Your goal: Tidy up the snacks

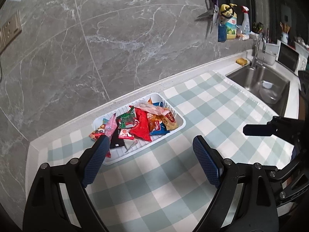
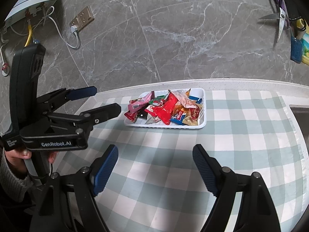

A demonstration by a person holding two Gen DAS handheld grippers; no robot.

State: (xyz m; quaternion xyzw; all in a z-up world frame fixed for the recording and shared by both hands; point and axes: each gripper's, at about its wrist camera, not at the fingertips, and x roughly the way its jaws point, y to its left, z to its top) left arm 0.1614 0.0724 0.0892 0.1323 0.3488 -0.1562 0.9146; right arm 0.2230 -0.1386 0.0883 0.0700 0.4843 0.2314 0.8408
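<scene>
Snack packets (image 2: pixel 166 108) all piled in the white tray (image 2: pixel 204 114) on the checked counter (image 2: pixel 241 135), near the wall. Left hand-held gripper (image 1: pixel 149 145) and right hand-held gripper (image 2: pixel 155 152) both spread, holding nothing. Probably wrap-up: nothing loose visible, so back off level, avoid clipping the tray rim.

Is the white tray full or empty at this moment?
Full. The tray holds a heap of snack packets that covers most of its floor; one packet hangs over the left rim.
</scene>
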